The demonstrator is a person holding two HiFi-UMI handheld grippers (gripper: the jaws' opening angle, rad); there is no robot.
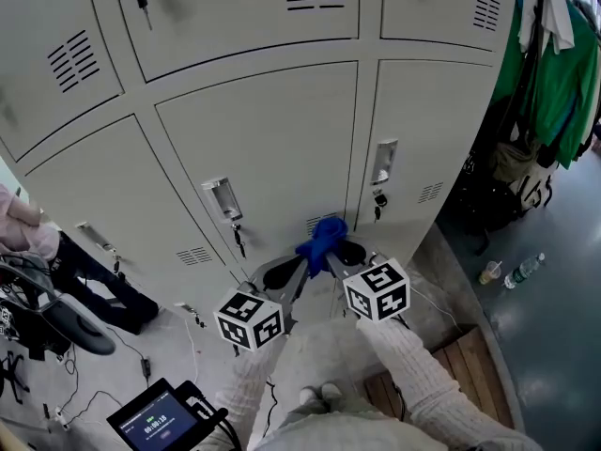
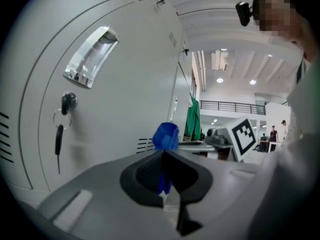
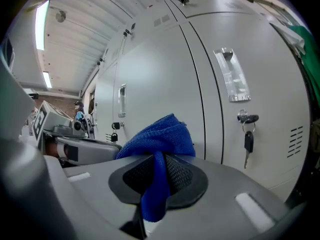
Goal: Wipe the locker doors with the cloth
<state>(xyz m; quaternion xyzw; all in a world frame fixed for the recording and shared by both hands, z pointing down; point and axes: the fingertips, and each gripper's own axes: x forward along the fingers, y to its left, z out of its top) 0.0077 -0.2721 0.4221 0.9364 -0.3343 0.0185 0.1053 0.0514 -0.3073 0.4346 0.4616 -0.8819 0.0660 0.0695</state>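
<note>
A blue cloth [image 1: 322, 238] is bunched up close to the grey locker doors [image 1: 272, 139], low down between the middle and right doors. Both grippers hold it. In the left gripper view the left gripper [image 2: 164, 156] is shut on a thin fold of the cloth [image 2: 165, 135], beside a door handle [image 2: 90, 56] and a hanging key [image 2: 59, 139]. The right gripper [image 3: 157, 169] is shut on a thicker bundle of the cloth [image 3: 160, 136], with another handle [image 3: 231, 76] and key [image 3: 248, 141] to its right. In the head view the left gripper [image 1: 286, 272] and right gripper [image 1: 346, 254] meet at the cloth.
Green garments [image 1: 563, 73] hang to the right of the lockers, with a bottle [image 1: 524, 269] and a cup [image 1: 489, 272] on the floor below. A wooden platform [image 1: 460, 365] lies underfoot. A person [image 1: 84, 275] and a small screen [image 1: 155, 416] are at the left.
</note>
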